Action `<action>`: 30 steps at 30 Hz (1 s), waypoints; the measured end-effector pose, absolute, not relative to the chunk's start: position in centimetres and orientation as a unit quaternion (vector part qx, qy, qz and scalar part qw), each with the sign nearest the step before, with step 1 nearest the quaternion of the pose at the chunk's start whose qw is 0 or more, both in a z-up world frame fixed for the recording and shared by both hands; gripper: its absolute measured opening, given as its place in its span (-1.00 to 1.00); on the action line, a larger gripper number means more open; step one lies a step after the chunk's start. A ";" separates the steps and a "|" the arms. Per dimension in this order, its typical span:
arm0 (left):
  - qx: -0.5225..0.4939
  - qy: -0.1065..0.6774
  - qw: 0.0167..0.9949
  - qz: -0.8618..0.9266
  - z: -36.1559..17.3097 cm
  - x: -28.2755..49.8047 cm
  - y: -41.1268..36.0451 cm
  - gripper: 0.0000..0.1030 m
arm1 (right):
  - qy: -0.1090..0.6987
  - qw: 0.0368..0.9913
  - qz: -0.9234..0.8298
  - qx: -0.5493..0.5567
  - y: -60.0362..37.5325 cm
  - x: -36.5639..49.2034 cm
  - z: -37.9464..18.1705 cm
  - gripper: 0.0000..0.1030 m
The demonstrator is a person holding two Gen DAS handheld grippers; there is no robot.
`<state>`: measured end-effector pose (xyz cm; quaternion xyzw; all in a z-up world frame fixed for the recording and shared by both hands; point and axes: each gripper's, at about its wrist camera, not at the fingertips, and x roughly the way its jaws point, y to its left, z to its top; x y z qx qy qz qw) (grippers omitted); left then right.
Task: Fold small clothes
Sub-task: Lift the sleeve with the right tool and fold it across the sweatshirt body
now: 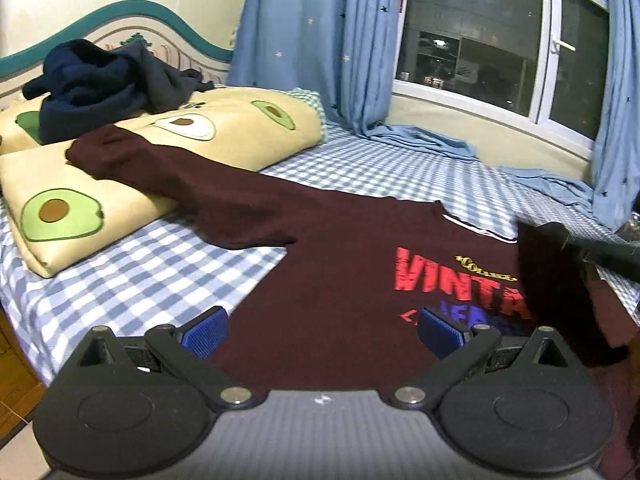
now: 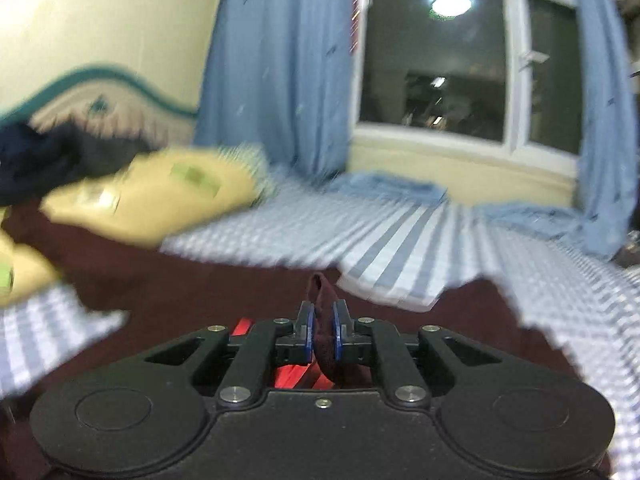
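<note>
A dark maroon long-sleeved shirt (image 1: 340, 264) with a red and blue "VINTA" print lies face up on the checked bed sheet (image 1: 360, 164). One sleeve (image 1: 132, 156) stretches left onto a cushion. My left gripper (image 1: 322, 330) hovers open over the shirt's lower part, nothing between its blue pads. At the right edge of the left wrist view, the other sleeve (image 1: 560, 280) hangs lifted from the right gripper. In the blurred right wrist view my right gripper (image 2: 323, 334) is shut on a fold of the maroon shirt (image 2: 323, 312), above the shirt body (image 2: 200, 280).
Yellow avocado-print cushions (image 1: 224, 136) lie at the left with a pile of dark navy clothes (image 1: 100, 80) on top. A headboard (image 1: 120, 20) stands behind. Blue curtains (image 1: 320, 40) and a window (image 1: 480, 40) line the far side; curtain cloth (image 1: 420, 136) spills onto the bed.
</note>
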<state>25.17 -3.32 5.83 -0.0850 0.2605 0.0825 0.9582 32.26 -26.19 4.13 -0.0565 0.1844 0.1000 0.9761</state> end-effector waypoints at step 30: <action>-0.002 0.301 0.954 0.008 -1.1 33.8 -17.0 0.99 | 0.267 0.948 -0.132 -0.113 -46.7 22.9 -3.3 0.76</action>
